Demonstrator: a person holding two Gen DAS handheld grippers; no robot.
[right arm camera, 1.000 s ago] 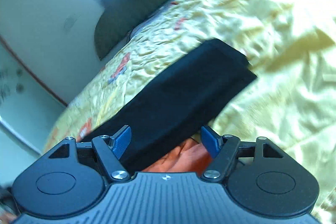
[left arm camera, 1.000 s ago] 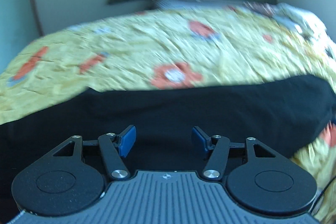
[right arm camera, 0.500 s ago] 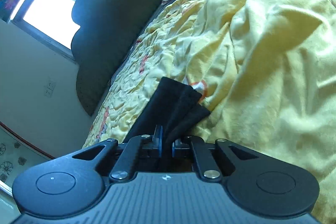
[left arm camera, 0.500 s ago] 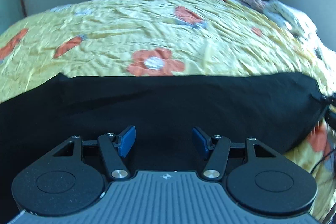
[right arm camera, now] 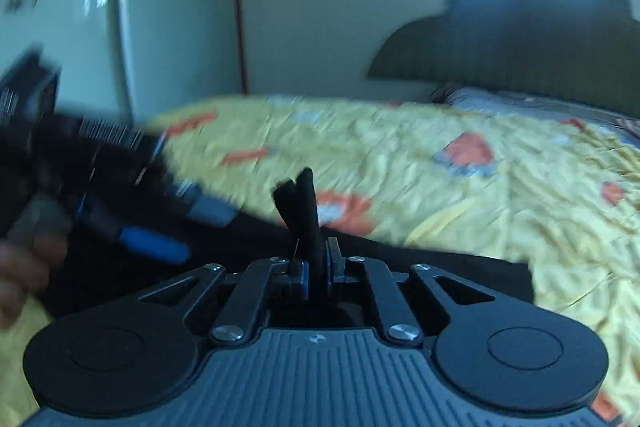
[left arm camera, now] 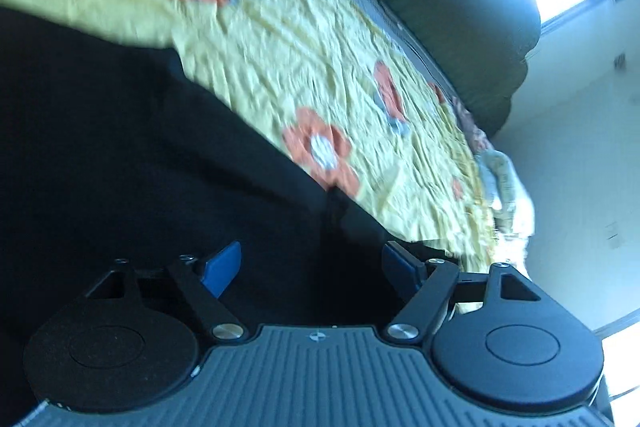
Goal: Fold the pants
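A: Black cloth is the whole job: one pair of pants [left arm camera: 140, 155] lying across the yellow bedspread [left arm camera: 280, 39]. What could go wrong?

B: I'd say the right gripper [right arm camera: 318, 267] could lose its hold. It is clenched on just a thin bunched end of the pants [right arm camera: 304, 211], and a quick pull might slip it out or drag the rest crooked.

A: And the left gripper [left arm camera: 312, 263]?

B: Its jaws are opening, with pants under them but nothing pinched. If it pins nothing, the fold may bunch up.

A: Count it all for me.

B: One pair of pants, two grippers, one bedspread, one dark headboard [right arm camera: 520, 39]. A hand [right arm camera: 24, 267] shows at the left edge of the right view, blurred.
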